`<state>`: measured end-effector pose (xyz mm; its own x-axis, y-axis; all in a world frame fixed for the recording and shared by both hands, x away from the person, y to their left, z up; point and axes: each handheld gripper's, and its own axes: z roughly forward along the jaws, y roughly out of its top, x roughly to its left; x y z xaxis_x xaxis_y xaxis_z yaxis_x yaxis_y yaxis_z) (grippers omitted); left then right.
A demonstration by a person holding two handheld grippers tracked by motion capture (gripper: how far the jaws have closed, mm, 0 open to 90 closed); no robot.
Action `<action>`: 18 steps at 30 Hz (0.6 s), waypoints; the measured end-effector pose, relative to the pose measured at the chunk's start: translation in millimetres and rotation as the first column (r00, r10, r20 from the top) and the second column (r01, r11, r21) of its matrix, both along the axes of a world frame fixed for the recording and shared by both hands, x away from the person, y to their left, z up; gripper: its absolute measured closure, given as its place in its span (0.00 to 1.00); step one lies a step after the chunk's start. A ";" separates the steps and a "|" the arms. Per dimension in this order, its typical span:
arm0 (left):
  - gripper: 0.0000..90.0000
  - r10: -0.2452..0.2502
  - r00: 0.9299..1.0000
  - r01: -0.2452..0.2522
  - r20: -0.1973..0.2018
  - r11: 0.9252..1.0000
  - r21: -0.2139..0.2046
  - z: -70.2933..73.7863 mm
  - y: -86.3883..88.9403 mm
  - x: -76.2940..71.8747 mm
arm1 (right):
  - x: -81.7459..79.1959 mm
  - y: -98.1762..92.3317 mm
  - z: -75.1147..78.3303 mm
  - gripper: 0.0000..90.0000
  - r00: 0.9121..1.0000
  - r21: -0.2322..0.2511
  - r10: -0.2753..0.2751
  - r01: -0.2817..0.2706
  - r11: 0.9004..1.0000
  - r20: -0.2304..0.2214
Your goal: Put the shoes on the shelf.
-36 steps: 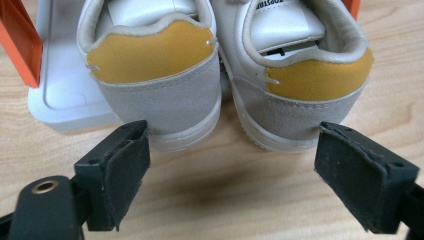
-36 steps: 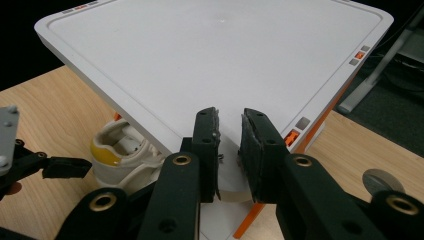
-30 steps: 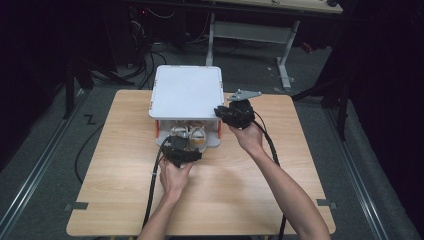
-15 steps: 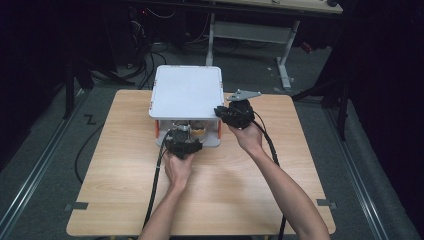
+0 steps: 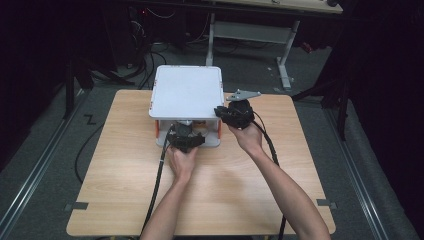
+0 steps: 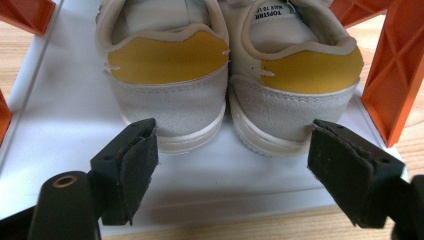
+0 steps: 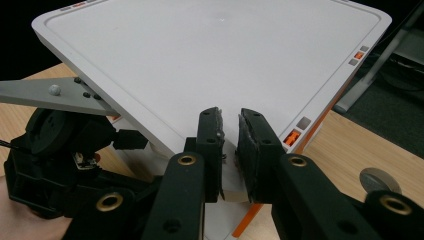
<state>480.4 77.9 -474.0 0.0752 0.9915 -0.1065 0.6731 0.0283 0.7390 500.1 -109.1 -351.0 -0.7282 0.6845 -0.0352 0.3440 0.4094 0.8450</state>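
Left gripper view: my left hand-held gripper (image 6: 231, 172) gapes around the soft, light shoes (image 6: 227, 87); their firm heels suit pinching.

This looks like a lab or recording studio rather than a home. A small wooden tabletop (image 5: 210, 195) stands alone on grey carpeted floor (image 5: 45, 150), with dark surroundings beyond the hand-held grippers. Black cables (image 5: 145, 65) lie tangled on the floor behind it, beside the metal legs of a height-adjustable desk (image 5: 250, 30). Tape marks (image 5: 76, 206) sit on the tabletop's corners.
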 end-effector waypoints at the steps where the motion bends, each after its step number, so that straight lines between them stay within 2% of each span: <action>1: 0.23 -0.011 1.000 0.011 -0.003 1.000 0.004 0.0 0.5 -0.7 | 0.0 -0.3 -0.2 0.89 1.000 0.001 0.001 -0.001 1.000 0.001; 2: 0.23 0.002 1.000 -0.002 0.005 1.000 0.006 -0.6 -0.3 -0.8 | 0.0 -0.3 -0.2 0.89 1.000 0.001 0.001 -0.001 1.000 0.001; 3: 0.23 0.000 1.000 0.000 0.000 1.000 0.018 -0.2 -0.8 -2.3 | 0.0 -0.4 -0.3 0.89 1.000 0.002 0.002 -0.002 1.000 0.001; 6: 0.24 -0.010 1.000 0.009 0.014 1.000 0.020 1.4 -0.7 -7.9 | 0.3 -0.6 -0.4 0.87 1.000 0.009 -0.001 0.001 1.000 -0.004; 8: 0.24 -0.018 1.000 0.017 0.025 0.999 0.032 2.6 1.0 -12.7 | 0.6 -0.2 -0.9 0.83 1.000 0.022 -0.006 0.006 1.000 -0.009; 13: 0.25 -0.067 0.998 0.066 0.009 0.996 0.059 3.3 9.6 -23.0 | 1.9 0.8 -1.8 0.74 1.000 0.026 -0.022 0.022 0.999 0.000; 16: 0.26 -0.074 0.997 0.073 0.023 0.995 0.061 3.1 15.6 -29.4 | 1.9 -0.7 -0.7 0.64 1.000 0.053 -0.011 0.012 0.999 -0.023; 18: 0.26 -0.093 0.995 0.092 0.021 0.994 0.063 4.5 21.0 -33.5 | -1.3 -1.3 0.9 0.61 1.000 0.042 -0.010 0.011 0.999 -0.020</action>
<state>447.0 98.9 -469.5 0.1686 0.9848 -0.0421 0.6532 -0.0796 0.7530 498.8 -110.3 -350.0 -0.7212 0.6927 0.0083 0.3650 0.3697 0.8545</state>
